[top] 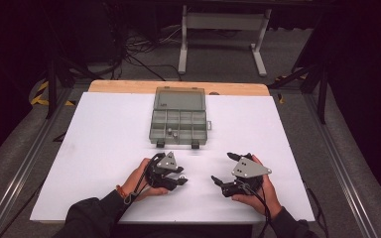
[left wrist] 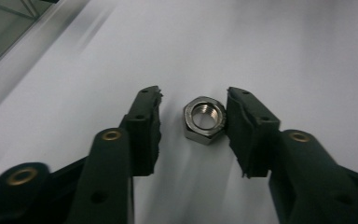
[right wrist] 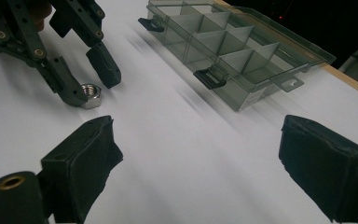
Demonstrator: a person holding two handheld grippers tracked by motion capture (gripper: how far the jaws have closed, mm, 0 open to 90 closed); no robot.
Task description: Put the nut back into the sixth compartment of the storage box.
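Observation:
A steel hex nut (left wrist: 204, 119) lies flat on the white table sheet (top: 104, 148). My left gripper (left wrist: 195, 92) straddles it: the right-hand pad (left wrist: 247, 130) touches the nut's side, while a small gap separates the other pad (left wrist: 144, 126) from it. From the right gripper view, the left gripper (right wrist: 98, 88) stands tips down over the nut (right wrist: 91, 95). My right gripper (right wrist: 198, 126) is open wide with nothing between its pads. In the high view the left gripper (top: 182, 179) and right gripper (top: 222, 167) rest near the front edge, tips toward each other.
A grey translucent compartment box (top: 178, 119) sits at the table's middle back with its lid folded open behind it, and small parts lie in some cells. Its latches (right wrist: 209, 79) face the grippers. White sheet stretches left and right of the box. Stands and cables crowd the floor beyond.

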